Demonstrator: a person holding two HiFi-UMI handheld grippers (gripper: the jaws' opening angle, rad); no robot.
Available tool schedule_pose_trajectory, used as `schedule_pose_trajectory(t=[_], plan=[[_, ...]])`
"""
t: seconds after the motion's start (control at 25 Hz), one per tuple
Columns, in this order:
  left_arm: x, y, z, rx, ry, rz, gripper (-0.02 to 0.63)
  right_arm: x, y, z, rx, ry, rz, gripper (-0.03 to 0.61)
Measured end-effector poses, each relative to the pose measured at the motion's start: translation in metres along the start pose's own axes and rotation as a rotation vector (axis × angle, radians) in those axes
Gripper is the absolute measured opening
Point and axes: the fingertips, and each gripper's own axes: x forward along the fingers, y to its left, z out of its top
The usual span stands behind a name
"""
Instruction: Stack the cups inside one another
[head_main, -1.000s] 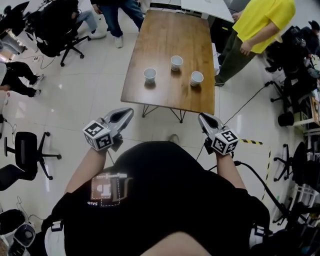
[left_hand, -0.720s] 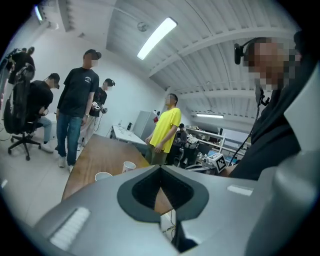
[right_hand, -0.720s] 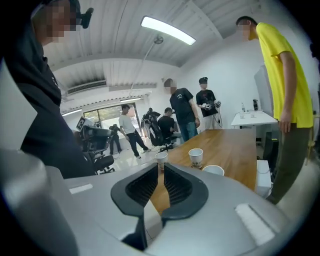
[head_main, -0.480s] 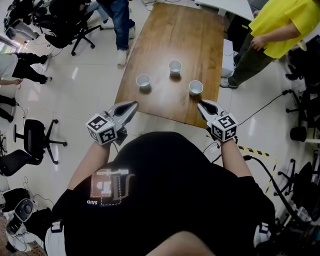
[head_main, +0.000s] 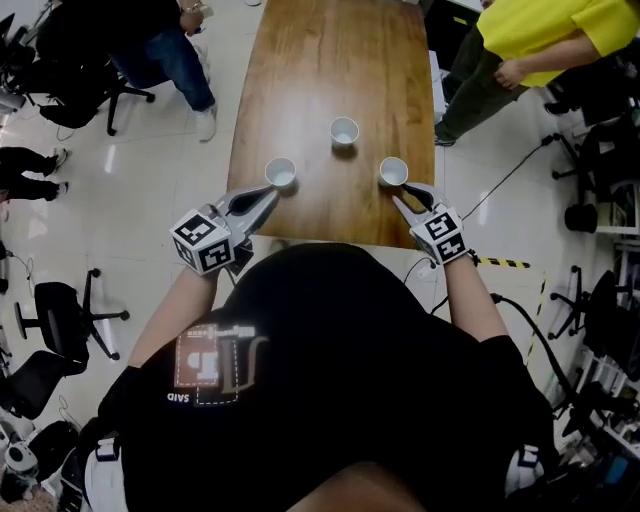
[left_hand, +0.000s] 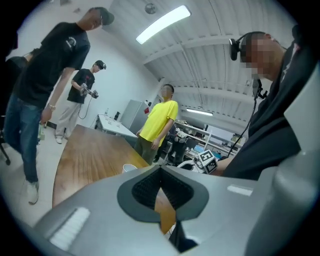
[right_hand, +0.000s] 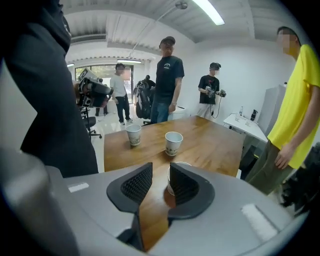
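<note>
- Three white paper cups stand upright and apart on the wooden table (head_main: 330, 60) in front of us. The left cup (head_main: 280, 172) is at 11 o'clock, the far cup (head_main: 344, 130) at 12 o'clock and the right cup (head_main: 393, 171) at 1 o'clock.
- None of the cups is inside another.
- Our left gripper (head_main: 270, 194) has its jaws pressed together with nothing between them. Its tips are over the near table edge, just at 6 o'clock of the left cup.
- Our right gripper (head_main: 402, 196) has just been opening and its jaws now stand apart. Only bare table shows in the gap.
- The right cup stands just past the right gripper's tips, half hidden behind one jaw. We cannot tell whether that jaw touches it.
- A person in a yellow shirt (head_main: 530, 30) stands beside the table at 2 o'clock.
</note>
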Motion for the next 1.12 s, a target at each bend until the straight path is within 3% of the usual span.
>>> schedule_pose_trajectory(t=[0.16,0.32,0.72,1.12], plan=[[0.001,0.016,0.006,0.033,0.030,-0.090,0.009,0.006,0.004,-0.007,-0.007,0.092,-0.071,0.132],[-0.008,0.031,0.002,0.047,0.057,-0.109,0.009,0.011,0.003,-0.011,-0.056,0.158,-0.108,0.140],[-0.008,0.027,-0.004,-0.002,0.026,0.062,0.009,0.034,-0.019,-0.032,-0.328,0.242,0.008,0.144],[-0.007,0.025,-0.008,-0.022,0.017,0.121,0.009,0.057,-0.017,-0.047,-0.440,0.317,0.120,0.143]])
